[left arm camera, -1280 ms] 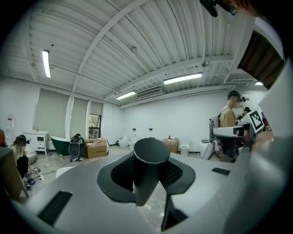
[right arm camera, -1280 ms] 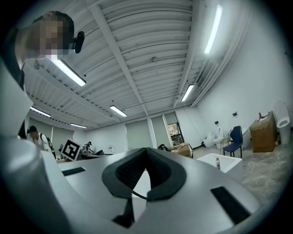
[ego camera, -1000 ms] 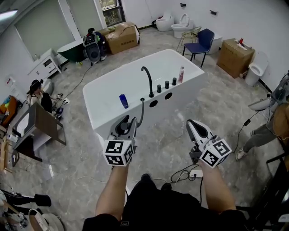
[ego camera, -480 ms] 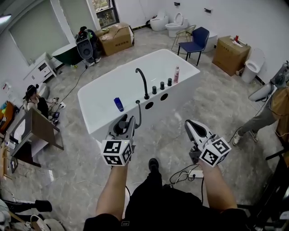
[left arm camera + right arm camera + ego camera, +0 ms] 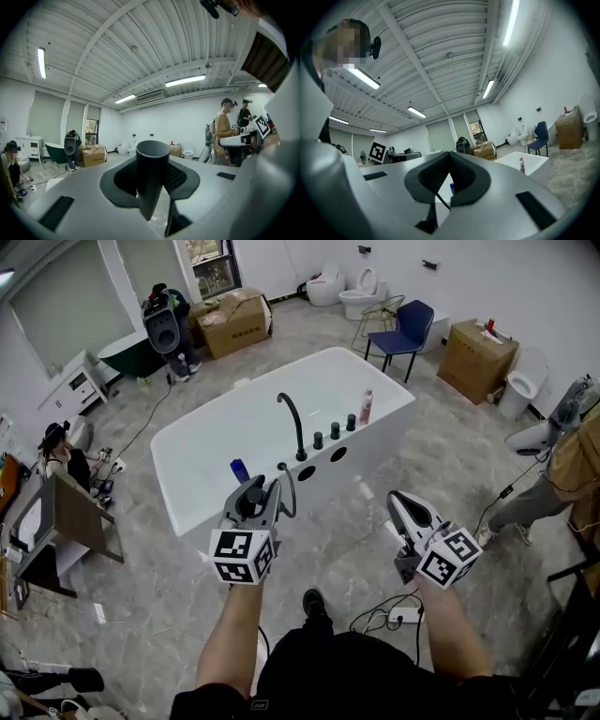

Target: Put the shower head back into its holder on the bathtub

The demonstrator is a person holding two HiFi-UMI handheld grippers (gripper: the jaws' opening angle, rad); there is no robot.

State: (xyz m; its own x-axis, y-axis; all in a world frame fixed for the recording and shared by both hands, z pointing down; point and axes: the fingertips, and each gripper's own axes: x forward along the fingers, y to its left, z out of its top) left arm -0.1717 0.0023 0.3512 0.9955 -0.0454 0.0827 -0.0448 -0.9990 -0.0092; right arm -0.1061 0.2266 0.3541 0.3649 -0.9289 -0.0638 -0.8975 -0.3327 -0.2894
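The shower head [image 5: 151, 176] is being gripped by the left gripper [image 5: 264, 493], its handle crossing the jaws. The holder [image 5: 307, 472] on the bathtub [image 5: 202, 451] is judged to be lying just ahead-right. The right gripper [image 5: 401, 499] is being held closed, empty, farther off.

Both forearms [image 5: 230, 634] reach forward, level. Left gripper [image 5: 261, 491] clamps the shower head [image 5: 249, 505]; right gripper [image 5: 401, 502] fingers pressed together.
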